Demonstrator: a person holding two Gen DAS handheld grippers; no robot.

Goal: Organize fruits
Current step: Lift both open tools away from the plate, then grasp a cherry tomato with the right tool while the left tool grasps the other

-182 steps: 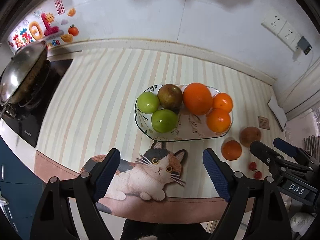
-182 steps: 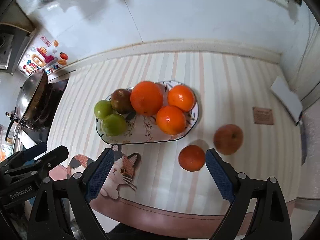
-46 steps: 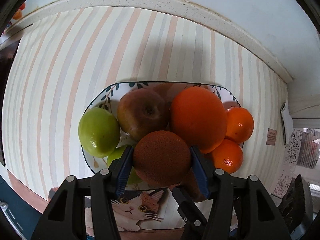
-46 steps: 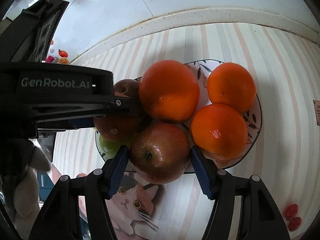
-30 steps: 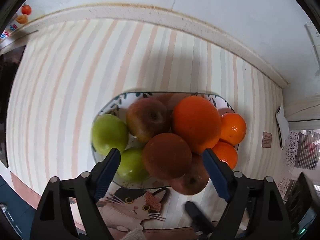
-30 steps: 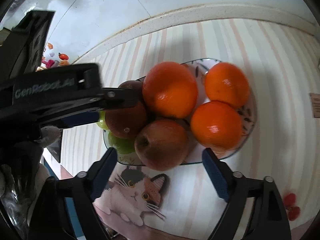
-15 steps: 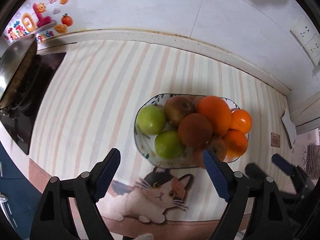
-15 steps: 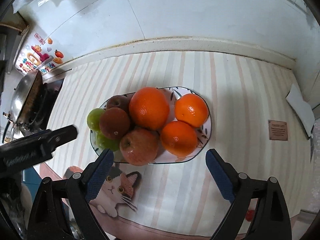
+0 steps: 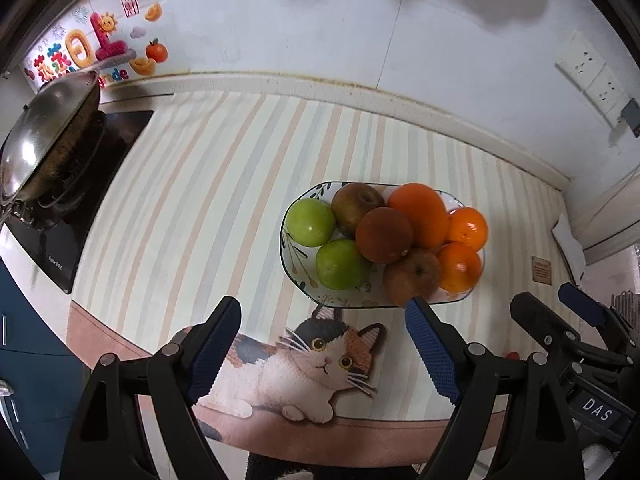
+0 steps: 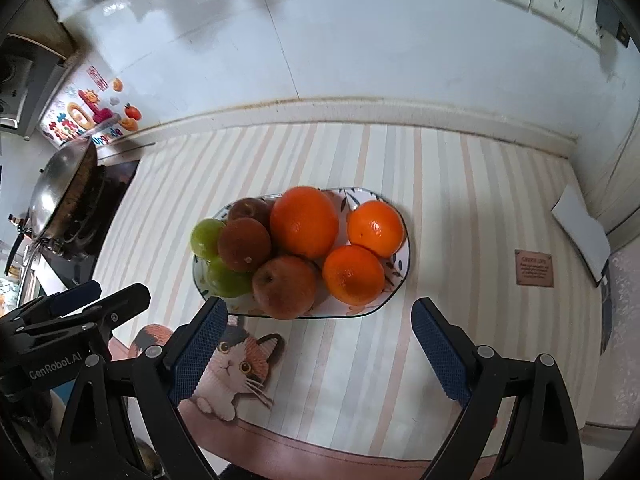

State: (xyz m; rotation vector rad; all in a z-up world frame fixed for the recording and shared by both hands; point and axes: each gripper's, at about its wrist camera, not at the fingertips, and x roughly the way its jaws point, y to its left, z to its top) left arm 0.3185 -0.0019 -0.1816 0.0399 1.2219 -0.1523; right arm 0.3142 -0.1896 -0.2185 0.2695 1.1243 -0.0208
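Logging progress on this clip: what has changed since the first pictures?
The dull brown-orange fruit and the reddish-brown apple, formerly on the striped mat, now sit on the oval patterned plate. The left gripper and right gripper released them and are open, backed away. The other fruits stayed.

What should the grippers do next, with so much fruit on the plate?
Probably reach the right gripper toward the small red thing peeking out on the mat; it may be one last loose fruit. Both it and the left gripper are open and empty, and every apple and orange sits on the plate.
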